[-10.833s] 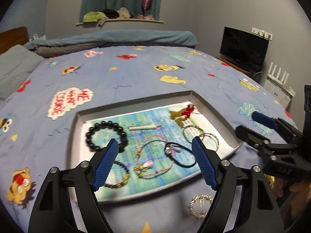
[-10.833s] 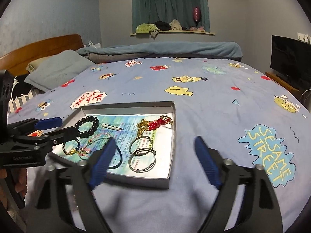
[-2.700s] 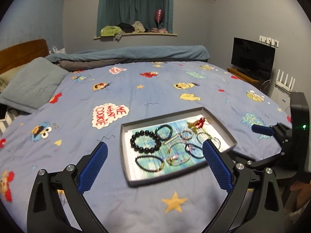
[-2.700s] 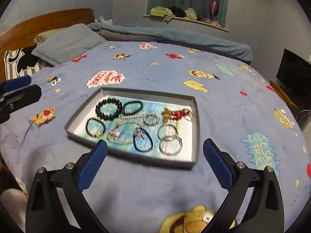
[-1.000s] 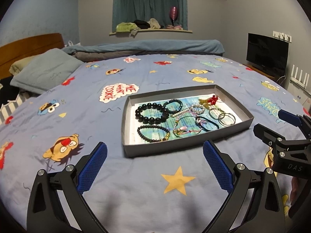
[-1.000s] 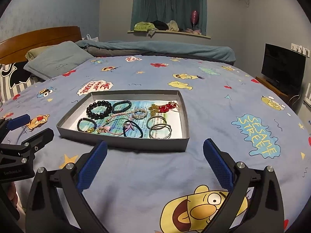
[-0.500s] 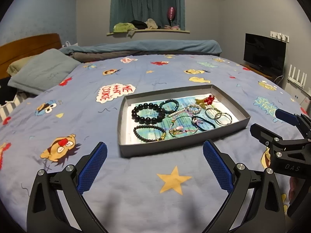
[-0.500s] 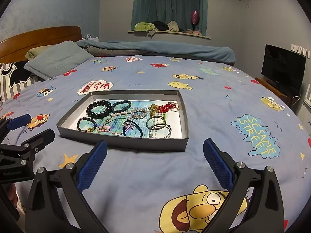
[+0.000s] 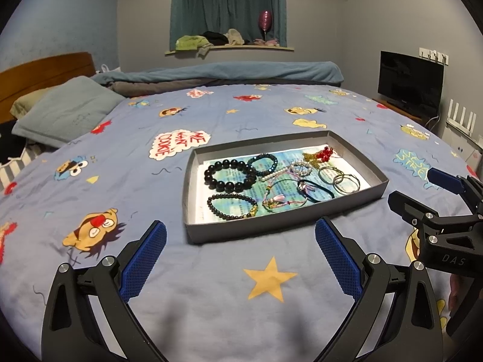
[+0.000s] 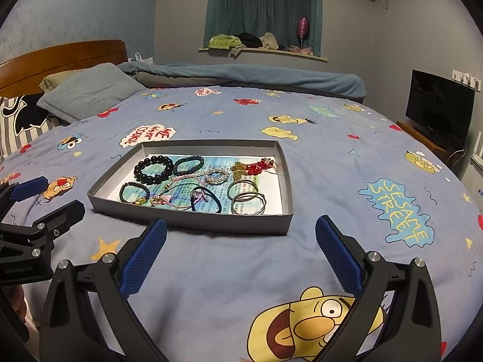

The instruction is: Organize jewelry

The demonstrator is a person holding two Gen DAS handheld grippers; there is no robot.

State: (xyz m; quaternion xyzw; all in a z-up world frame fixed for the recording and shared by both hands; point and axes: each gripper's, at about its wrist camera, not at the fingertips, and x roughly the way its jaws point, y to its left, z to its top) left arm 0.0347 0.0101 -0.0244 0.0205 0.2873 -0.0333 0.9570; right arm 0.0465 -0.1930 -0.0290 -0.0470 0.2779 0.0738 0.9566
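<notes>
A shallow grey tray (image 9: 271, 224) (image 10: 193, 220) lies on the blue cartoon bedspread. It holds several pieces of jewelry: a large black bead bracelet (image 9: 230, 175) (image 10: 154, 169), a small dark bead bracelet (image 9: 231, 206), a teal bracelet (image 9: 266, 163), metal rings (image 9: 345, 182) (image 10: 247, 200), a red bead piece (image 9: 323, 154) (image 10: 256, 167), and a black band (image 10: 206, 202). My left gripper (image 9: 240, 259) is open and empty, in front of the tray. My right gripper (image 10: 241, 256) is open and empty, also in front of it.
The bed (image 9: 120, 199) stretches all around the tray. Pillows (image 10: 84, 96) and a wooden headboard (image 10: 60, 57) are at the far left. A folded blanket (image 9: 226, 74) lies at the far edge. A TV (image 10: 437, 108) stands at the right wall.
Both grippers have drawn back and lowered from over the tray; a beaded ring once on the bedspread is no longer there. In the last second both views barely shift.
</notes>
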